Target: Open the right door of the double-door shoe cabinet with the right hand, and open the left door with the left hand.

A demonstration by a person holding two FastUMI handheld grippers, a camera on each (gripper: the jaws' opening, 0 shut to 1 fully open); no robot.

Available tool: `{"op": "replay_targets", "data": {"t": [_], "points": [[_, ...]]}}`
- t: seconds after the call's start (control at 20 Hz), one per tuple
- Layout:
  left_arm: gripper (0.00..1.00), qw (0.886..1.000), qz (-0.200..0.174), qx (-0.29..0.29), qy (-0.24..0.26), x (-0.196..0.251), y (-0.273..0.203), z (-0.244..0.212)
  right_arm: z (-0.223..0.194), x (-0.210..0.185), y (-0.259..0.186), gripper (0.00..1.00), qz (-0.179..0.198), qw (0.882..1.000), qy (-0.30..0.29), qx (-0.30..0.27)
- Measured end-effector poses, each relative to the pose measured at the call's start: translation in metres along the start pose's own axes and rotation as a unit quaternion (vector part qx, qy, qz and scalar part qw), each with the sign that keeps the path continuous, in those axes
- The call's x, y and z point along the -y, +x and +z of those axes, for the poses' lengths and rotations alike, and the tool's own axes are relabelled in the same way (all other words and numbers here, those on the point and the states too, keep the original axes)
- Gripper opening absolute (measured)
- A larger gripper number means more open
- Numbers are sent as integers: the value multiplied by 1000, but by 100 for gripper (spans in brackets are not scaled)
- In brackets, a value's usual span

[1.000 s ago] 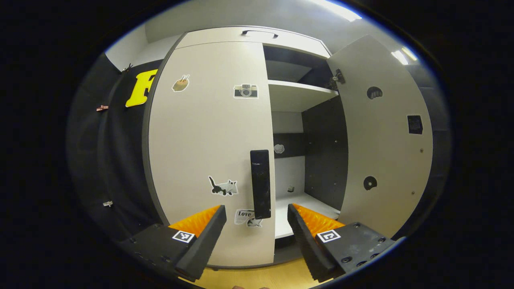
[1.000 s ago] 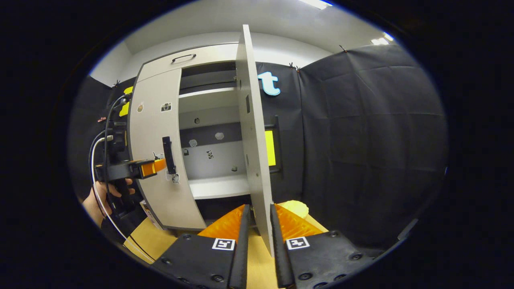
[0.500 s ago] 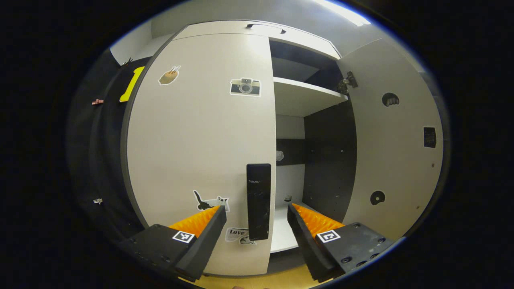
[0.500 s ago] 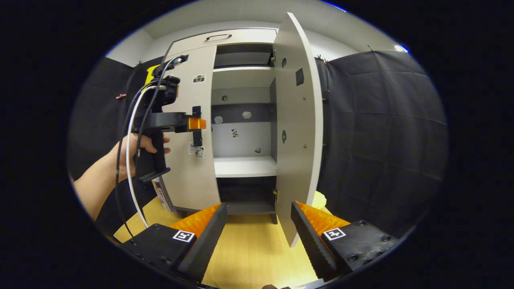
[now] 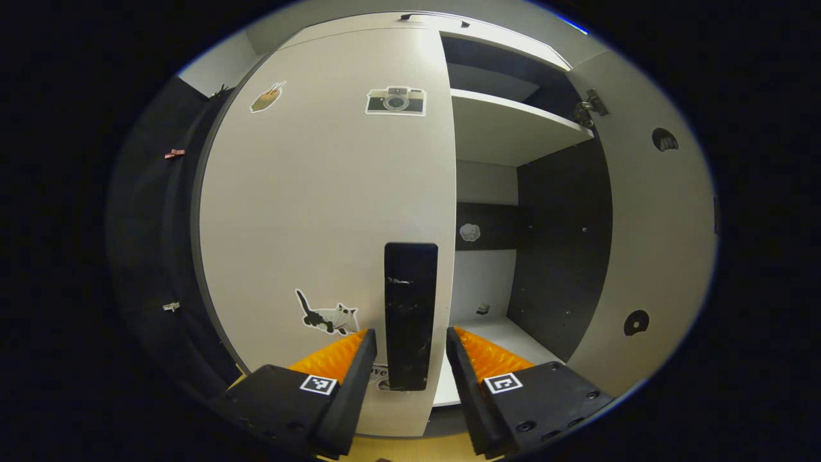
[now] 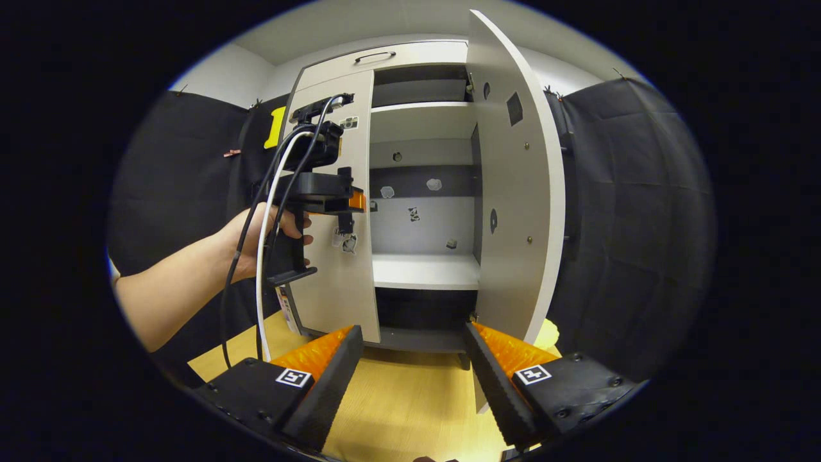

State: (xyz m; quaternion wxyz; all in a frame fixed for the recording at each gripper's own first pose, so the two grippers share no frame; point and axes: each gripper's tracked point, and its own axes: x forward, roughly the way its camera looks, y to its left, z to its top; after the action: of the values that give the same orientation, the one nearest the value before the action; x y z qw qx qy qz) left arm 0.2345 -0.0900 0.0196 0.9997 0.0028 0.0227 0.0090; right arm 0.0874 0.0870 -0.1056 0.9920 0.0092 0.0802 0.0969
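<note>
Shoe cabinet (image 6: 423, 276) stands on a wood floor (image 6: 404, 404) against the black booth wall; pale grey w/ dark inner panels. 2 doors: right door (image 6: 513, 212) swung wide open, inner face showing; left door (image 5: 321, 212) flat against the front, closed as far as can be told. 1 black upright handle (image 5: 410, 314) at left door's free edge. Inside: 2 pale shelves seen, upper (image 5: 507, 128) and lower (image 6: 426, 269).

Stickers on left door: camera (image 5: 396, 101), cat (image 5: 327, 316), 1 brown one top left, and 1 by the handle w/ partly hidden writing, only "ve" legible.

Left gripper (image 5: 405, 343): fingers apart, either side of the handle, not clamped; contact can't tell. Hand (image 6: 263, 240) holds it.

Right gripper (image 6: 410, 343): fingers wide apart, holding nothing, well back from cabinet.
</note>
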Motion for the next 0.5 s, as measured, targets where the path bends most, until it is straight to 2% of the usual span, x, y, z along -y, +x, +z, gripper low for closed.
{"op": "replay_targets", "data": {"t": [0.05,0.2,0.3,0.5], "points": [[62,1000,5,-1,0,-1,2,0,-3,1,3,99,10,1000,4,-3],[52,1000,11,0,-9,-1,6,-1,-9,3,9,99,41,999,-8,-2],[39,1000,14,4,-20,0,7,-1,-17,4,17,99,61,998,-13,-8],[33,1000,20,16,-14,0,8,-2,-29,-1,21,99,102,995,0,-21]]}}
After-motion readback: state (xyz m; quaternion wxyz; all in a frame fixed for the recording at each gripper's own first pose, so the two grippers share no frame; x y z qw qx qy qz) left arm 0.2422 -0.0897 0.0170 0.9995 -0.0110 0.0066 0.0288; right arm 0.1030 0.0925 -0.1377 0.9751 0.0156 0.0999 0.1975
